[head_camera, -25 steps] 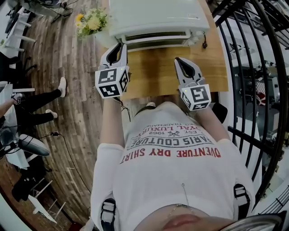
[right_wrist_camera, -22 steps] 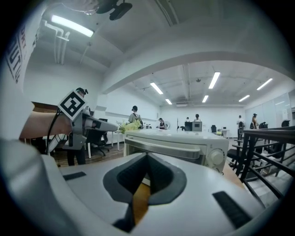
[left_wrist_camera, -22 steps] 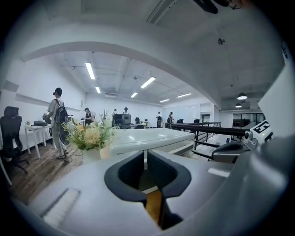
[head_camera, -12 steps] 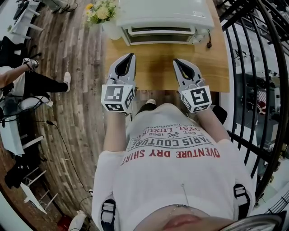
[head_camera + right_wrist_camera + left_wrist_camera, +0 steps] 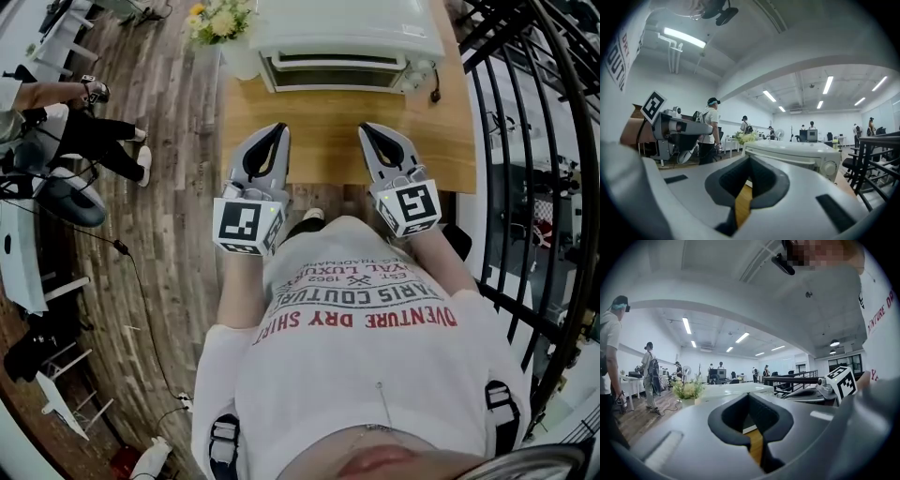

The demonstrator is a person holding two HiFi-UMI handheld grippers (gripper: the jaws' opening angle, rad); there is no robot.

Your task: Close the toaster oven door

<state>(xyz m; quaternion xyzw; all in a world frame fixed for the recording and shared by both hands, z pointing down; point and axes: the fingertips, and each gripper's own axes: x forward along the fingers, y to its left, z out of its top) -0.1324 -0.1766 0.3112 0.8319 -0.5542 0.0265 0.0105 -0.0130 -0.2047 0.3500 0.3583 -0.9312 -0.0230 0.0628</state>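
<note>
Your one toaster oven (image 5: 342,37) sits at the far edge of the single table (image 5: 328,117). Its door (image 5: 333,73) looks shut, though the steep view leaves the seal unclear, and if it hasn't seated it could drop open with nothing near to catch it. Your two tools, the left gripper (image 5: 278,128) and the right gripper (image 5: 367,127), hang well back from it, each with jaws together on nothing.

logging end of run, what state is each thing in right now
toaster oven: door closed, sits on the table
left gripper: shut, empty, short of the oven
right gripper: shut, empty, short of the oven
</note>
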